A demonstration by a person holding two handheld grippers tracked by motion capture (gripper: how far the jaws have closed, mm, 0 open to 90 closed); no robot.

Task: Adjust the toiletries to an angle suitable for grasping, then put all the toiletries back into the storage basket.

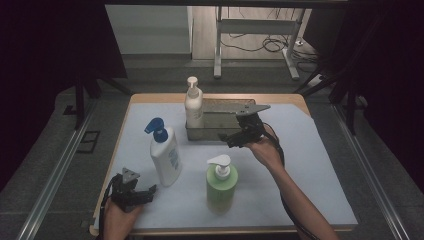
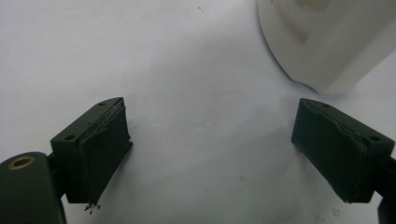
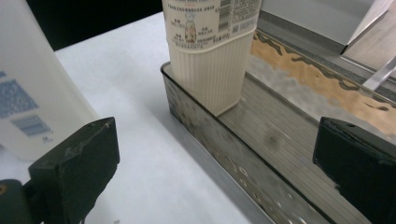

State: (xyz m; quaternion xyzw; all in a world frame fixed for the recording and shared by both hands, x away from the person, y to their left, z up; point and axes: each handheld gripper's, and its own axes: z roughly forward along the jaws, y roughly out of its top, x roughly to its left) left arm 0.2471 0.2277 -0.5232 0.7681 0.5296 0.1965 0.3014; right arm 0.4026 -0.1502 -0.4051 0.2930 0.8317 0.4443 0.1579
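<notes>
The left hand [image 1: 116, 216] comes in at the bottom left corner and holds the left gripper [image 1: 145, 194] low, pointing right. Its jaws stand wide apart with nothing between them [image 2: 210, 154]. The right forearm [image 1: 300, 200] reaches up and left from the bottom edge, the right hand [image 1: 265, 151] raised mid-table. The right gripper [image 1: 231, 139] points left, its grey plate [image 1: 252, 109] on top. Its jaws are spread wide too, gripping nothing [image 3: 215, 163].
</notes>
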